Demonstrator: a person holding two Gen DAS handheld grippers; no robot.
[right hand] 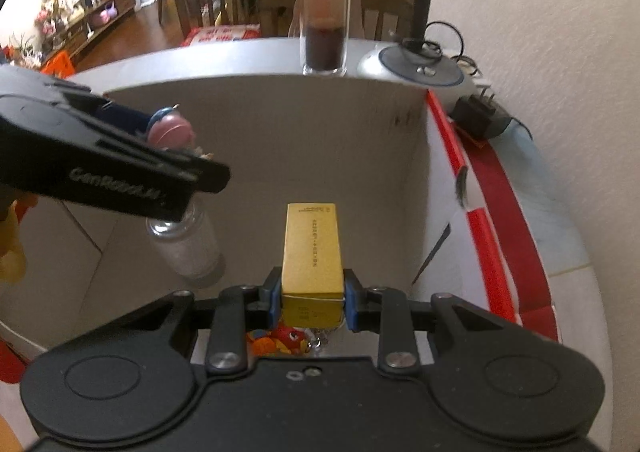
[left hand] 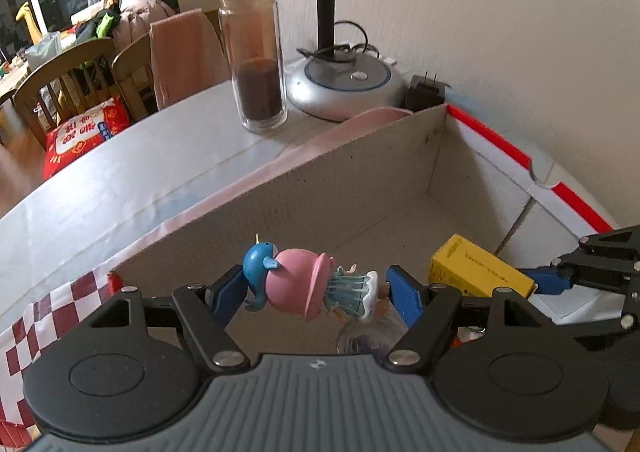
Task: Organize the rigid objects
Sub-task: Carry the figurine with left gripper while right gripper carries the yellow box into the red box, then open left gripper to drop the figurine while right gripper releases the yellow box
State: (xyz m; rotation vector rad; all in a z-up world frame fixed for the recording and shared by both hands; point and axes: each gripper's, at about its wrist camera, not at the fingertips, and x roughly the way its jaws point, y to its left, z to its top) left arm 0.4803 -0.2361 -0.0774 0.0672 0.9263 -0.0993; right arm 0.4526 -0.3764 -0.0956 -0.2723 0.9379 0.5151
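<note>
Over the cardboard box, left tongs clamp the toy figure lengthwise — light, hard, slick, thin parts breakable. Further right, right tongs pinch the yellow carton by its flat sides — light, crushable.

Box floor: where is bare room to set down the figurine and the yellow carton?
Bare floor lies along the far wall of the box, ahead of the yellow carton. The near side is crowded: clear bottle, colourful toy.
</note>
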